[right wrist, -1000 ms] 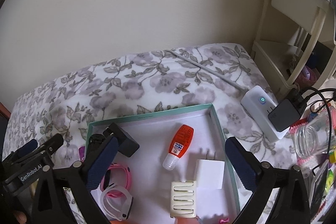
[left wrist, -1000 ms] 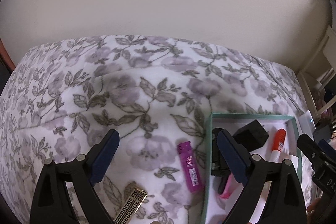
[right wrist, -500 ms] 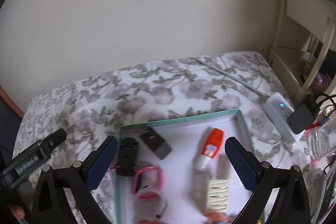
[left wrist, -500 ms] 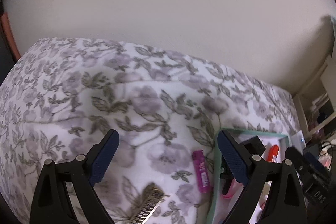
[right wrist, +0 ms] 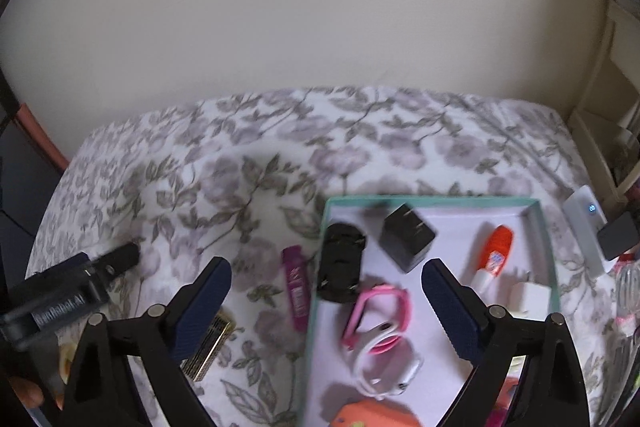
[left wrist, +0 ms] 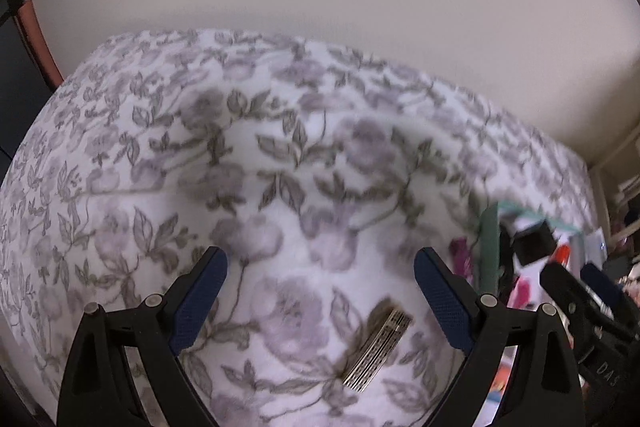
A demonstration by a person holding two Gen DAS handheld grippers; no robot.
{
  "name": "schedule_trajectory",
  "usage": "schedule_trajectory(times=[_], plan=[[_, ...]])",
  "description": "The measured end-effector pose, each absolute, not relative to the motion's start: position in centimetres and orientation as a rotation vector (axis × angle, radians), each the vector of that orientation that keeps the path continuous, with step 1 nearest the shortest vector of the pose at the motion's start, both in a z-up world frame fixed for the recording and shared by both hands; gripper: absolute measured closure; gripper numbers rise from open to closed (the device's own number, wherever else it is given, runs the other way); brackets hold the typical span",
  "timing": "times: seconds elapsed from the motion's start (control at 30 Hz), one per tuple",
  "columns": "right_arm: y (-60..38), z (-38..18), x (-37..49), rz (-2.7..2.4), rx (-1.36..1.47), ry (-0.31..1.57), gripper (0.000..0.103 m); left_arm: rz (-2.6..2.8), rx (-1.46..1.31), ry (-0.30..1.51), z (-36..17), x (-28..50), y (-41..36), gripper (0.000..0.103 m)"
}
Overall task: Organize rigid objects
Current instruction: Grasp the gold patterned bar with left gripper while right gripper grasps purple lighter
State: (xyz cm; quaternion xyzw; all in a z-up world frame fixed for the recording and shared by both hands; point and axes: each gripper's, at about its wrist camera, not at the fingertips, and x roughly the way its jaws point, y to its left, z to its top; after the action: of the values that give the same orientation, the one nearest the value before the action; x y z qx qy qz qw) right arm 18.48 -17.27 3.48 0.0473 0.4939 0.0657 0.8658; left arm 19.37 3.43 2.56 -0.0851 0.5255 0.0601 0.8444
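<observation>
A teal-rimmed white box (right wrist: 436, 201) lies on a floral bedspread (right wrist: 256, 155). In it are a black toy car (right wrist: 341, 269), a black charger (right wrist: 407, 237), an orange-capped bottle (right wrist: 494, 255), a white plug (right wrist: 528, 297), pink and white wristbands (right wrist: 378, 315) and an orange case (right wrist: 372, 417). A purple lighter (right wrist: 295, 287) and a gold patterned case (right wrist: 208, 345) lie left of the box. My right gripper (right wrist: 326, 301) is open above the box's left edge. My left gripper (left wrist: 320, 291) is open over the bedspread, with the gold case (left wrist: 378, 345) between its fingers.
A white device with a blue light (right wrist: 586, 223) and a black adapter (right wrist: 618, 237) lie right of the box. A cream shelf (right wrist: 612, 115) stands at far right. A plain wall rises behind the bed. The left gripper's body (right wrist: 68, 293) shows in the right view.
Both grippers have swung left and pulled back. The box has slid toward the right edge in the left view, and the gold case now sits between the left fingers. Both stay open.
</observation>
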Motion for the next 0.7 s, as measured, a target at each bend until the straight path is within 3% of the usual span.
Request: schedule_trajectory(times=[0.3, 0.43, 0.67, 0.7], plan=[[-15.6, 1.0, 18.8, 0.161, 0.077, 1.103, 0.029, 0.106, -0.125, 1.247, -1.7, 17.6, 2.4, 0.009], [-15.5, 0.3, 19.3, 0.176, 0.077, 1.117, 0.050, 0.040, -0.123, 1.274, -2.1, 17.7, 1.4, 0.011], [-14.0, 0.1, 19.6, 0.230, 0.050, 1.106, 0.057, -0.017, -0.082, 1.321, -2.8, 17.9, -0.2, 0.019], [-13.7, 0.0, 19.6, 0.234, 0.045, 1.105, 0.058, -0.025, -0.076, 1.326, -2.9, 17.9, -0.4, 0.026]])
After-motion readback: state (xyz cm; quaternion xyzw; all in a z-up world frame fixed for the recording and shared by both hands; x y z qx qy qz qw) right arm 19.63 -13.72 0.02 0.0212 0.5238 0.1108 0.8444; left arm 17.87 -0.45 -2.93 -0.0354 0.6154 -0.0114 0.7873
